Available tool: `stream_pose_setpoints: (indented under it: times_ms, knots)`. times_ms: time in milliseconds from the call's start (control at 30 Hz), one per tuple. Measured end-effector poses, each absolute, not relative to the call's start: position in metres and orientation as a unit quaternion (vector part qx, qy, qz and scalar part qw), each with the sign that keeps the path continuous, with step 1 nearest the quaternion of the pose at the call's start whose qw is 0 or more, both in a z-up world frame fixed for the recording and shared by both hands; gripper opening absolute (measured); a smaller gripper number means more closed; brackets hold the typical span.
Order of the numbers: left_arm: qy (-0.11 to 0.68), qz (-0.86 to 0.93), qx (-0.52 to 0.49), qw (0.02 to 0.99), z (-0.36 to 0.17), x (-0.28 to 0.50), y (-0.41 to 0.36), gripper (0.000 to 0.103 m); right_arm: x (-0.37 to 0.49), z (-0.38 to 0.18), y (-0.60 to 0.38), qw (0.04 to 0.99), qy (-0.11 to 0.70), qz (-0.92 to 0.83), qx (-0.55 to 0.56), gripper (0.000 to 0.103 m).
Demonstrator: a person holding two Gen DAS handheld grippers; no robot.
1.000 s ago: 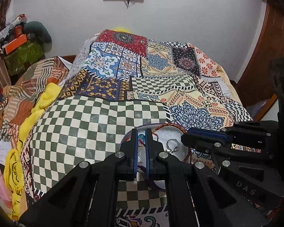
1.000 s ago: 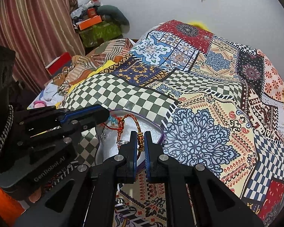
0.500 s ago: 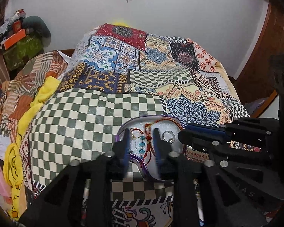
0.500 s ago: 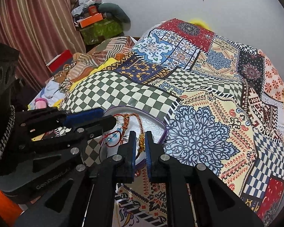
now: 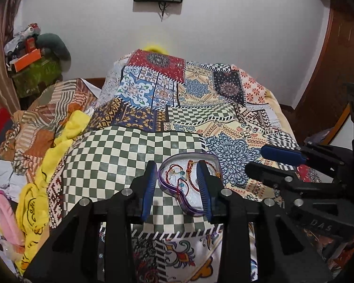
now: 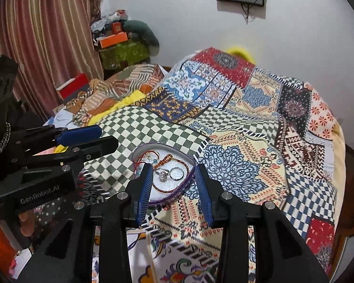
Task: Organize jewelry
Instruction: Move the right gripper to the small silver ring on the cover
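Illumination is even and diffuse indoor light — source not visible; the white wall (image 5: 236, 47) is bright without glare. Shadows are soft. Fisheye distortion bends both views, with dark vignetted corners. The patterned bedspread (image 6: 259, 141) is slightly soft — the far end blurred.

Left gripper (image 5: 177, 186) jaws just opened, empty; right gripper (image 6: 174, 188) likewise; both lifted off tray (image 6: 141, 148).

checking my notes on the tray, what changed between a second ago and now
Both grippers let go of the tray's rim: the left gripper and right gripper have just been opening their jaws and drew back, with nothing pressed between the pads now. The purple-rimmed tray stayed on the patchwork bedspread, the rings and red cord bracelets still inside.
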State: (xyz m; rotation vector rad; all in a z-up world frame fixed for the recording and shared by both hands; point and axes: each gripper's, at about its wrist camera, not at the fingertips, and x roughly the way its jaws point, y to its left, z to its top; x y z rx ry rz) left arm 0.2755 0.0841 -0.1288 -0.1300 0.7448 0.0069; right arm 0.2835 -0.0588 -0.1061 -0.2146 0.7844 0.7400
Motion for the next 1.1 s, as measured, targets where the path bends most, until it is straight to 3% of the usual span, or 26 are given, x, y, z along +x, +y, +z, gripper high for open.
stream_pose_setpoints:
  times_ms: [567,1100]
  knots:
    - [0.325,-0.014,-0.045,0.945,-0.085,0.201,0.059,0.034,0.218,-0.063,-0.112,0.883,0.309,0.343,-0.088,0.034]
    - [0.357,-0.036,-0.036,0.933,-0.112,0.17,0.027,0.038,0.198,-0.118,-0.163,0.874,0.374,0.302,-0.068,0.034]
